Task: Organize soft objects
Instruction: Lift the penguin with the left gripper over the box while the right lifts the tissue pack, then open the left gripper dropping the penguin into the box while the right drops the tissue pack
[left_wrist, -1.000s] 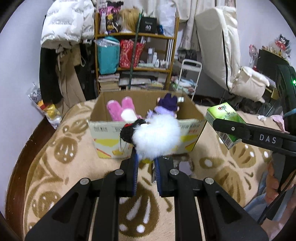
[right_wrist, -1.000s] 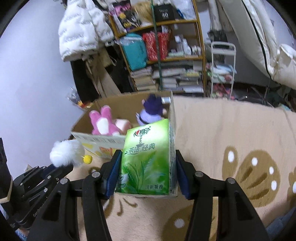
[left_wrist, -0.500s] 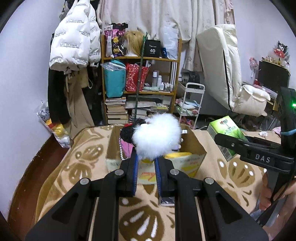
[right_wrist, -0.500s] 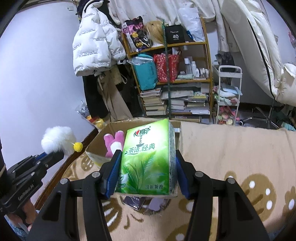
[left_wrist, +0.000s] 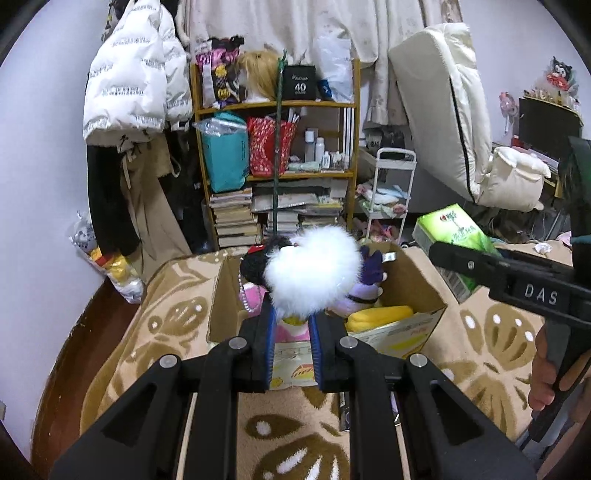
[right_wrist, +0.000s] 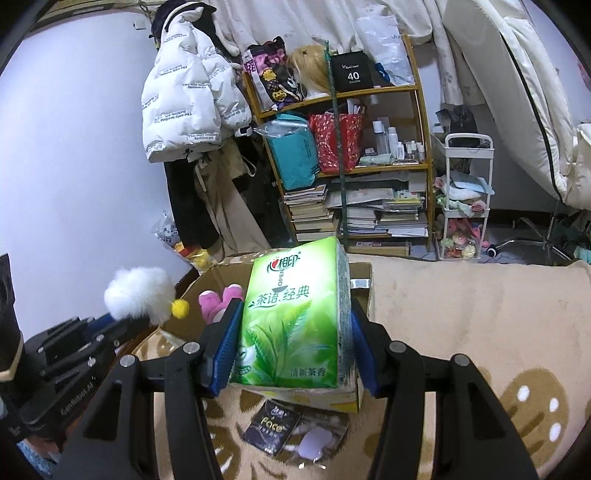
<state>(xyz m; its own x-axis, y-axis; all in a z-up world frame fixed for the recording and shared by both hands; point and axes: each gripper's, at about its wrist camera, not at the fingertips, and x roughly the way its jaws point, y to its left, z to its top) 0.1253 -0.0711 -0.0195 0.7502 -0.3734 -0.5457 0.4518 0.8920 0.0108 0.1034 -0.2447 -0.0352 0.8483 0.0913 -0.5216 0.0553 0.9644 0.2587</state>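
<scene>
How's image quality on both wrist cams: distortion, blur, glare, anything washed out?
Left wrist: strong fisheye with dark corner vignette; the bookshelf bows; the white fluffy toy is nearly blown out, with little fur detail; no obvious motion blur. Right wrist: same barrel distortion; print on the green tissue pack is sharp, with mild sheen; the dark packet on the blanket lies in shadow.

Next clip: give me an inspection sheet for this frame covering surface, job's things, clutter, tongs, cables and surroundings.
Surface: beige patterned blanket.
Job's things: open cardboard box holding a pink plush, a purple plush and a yellow item; white fluffy toy; green tissue pack.
Clutter: dark packet and a pale purple item on the blanket before the box.
Tongs: left tongs shut on the fluffy toy; right tongs shut on the tissue pack.
Cables: nothing seen.
Surroundings: crowded wooden shelf, white jacket, white cart.
</scene>
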